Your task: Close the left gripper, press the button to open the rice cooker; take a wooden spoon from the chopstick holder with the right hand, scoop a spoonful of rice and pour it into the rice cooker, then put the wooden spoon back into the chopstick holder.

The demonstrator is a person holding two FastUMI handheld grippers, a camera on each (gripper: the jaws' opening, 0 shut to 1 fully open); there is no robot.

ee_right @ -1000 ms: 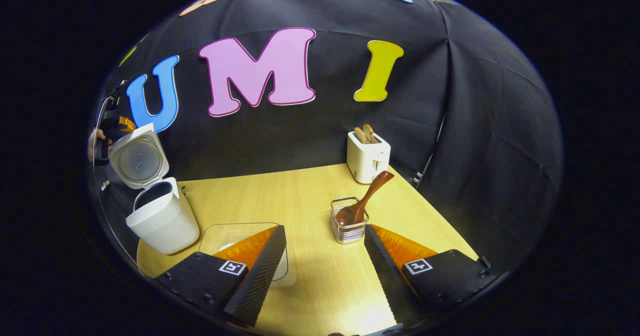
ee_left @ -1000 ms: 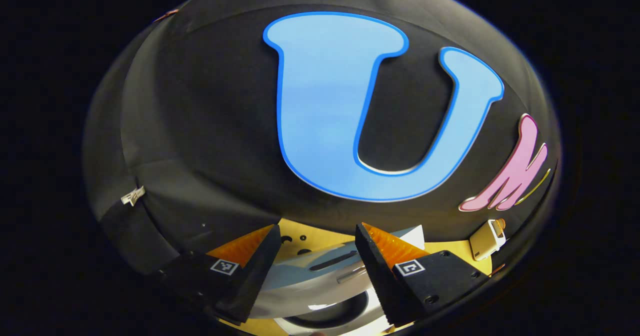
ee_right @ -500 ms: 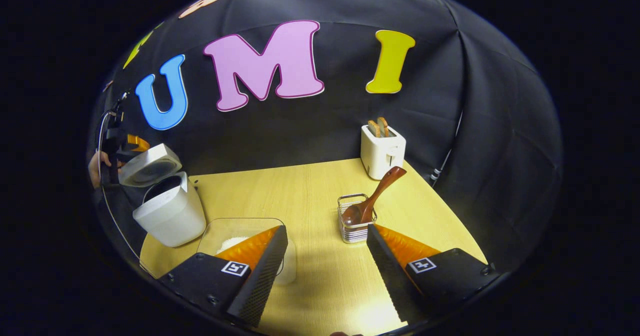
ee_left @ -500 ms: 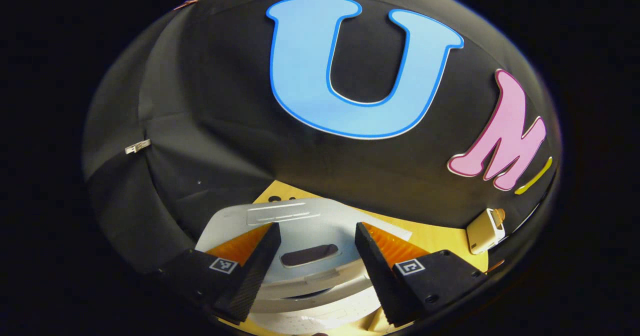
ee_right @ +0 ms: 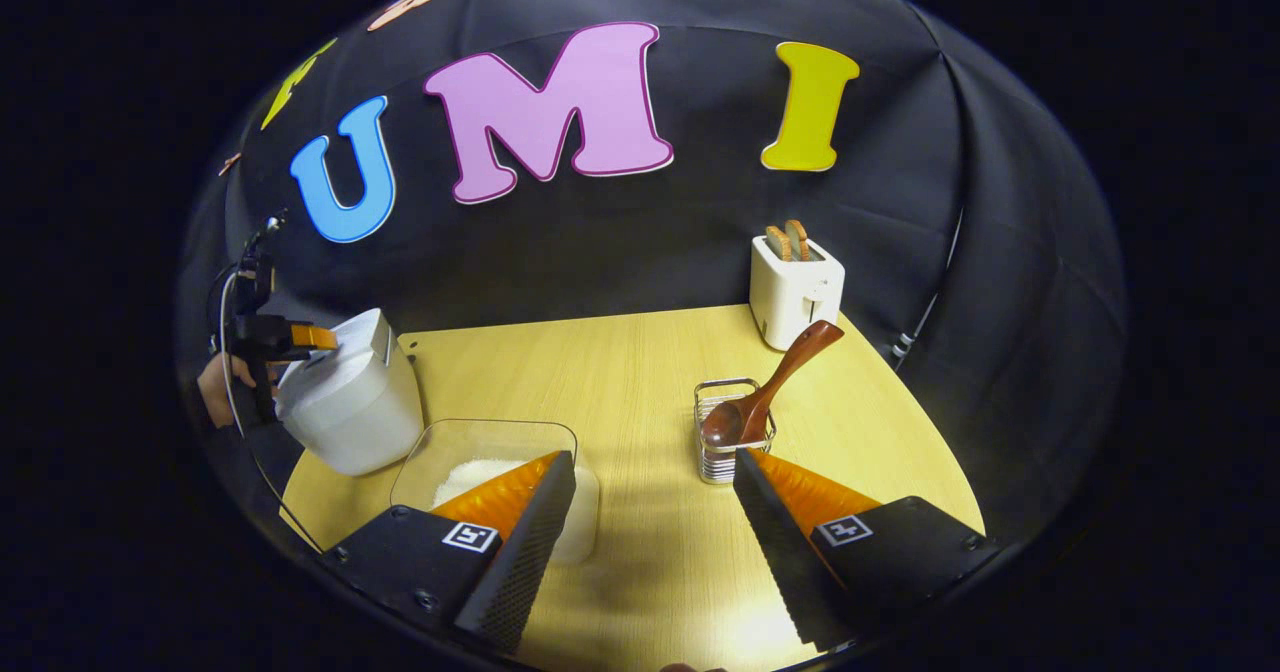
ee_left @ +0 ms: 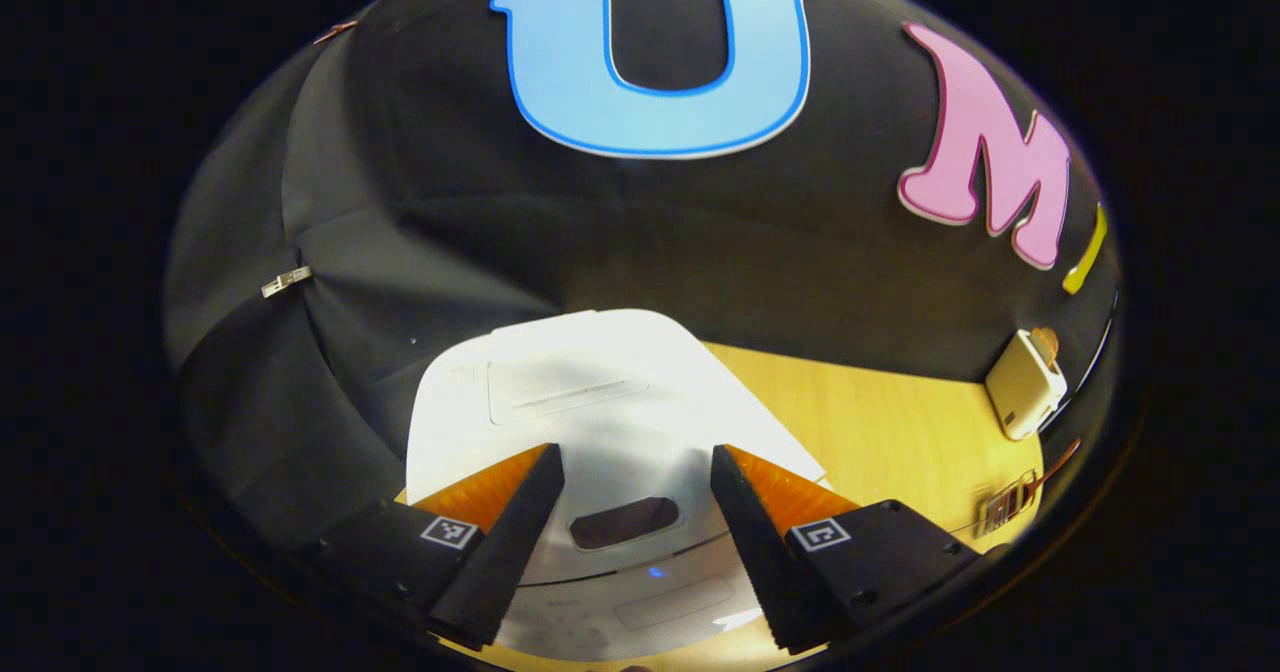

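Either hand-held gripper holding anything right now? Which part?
Nothing held. Left hand-held gripper is open over the rice cooker lid; right hand-held gripper is open, wooden spoon sits in its holder.

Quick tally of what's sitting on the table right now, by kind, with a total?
Rice cooker: 1
Toaster: 1
Chopstick holder: 1
Wooden spoon: 1
Clear rice container: 1
Total: 5

Rice cooker [ee_right: 350, 407] lid [ee_left: 600, 402], upright and open 1.0 s earlier, half-lowered at 0.5 s, was down flat on the body. Left gripper [ee_left: 632, 512] came down with it, fingers apart over the lid. Right gripper view drifted slightly.
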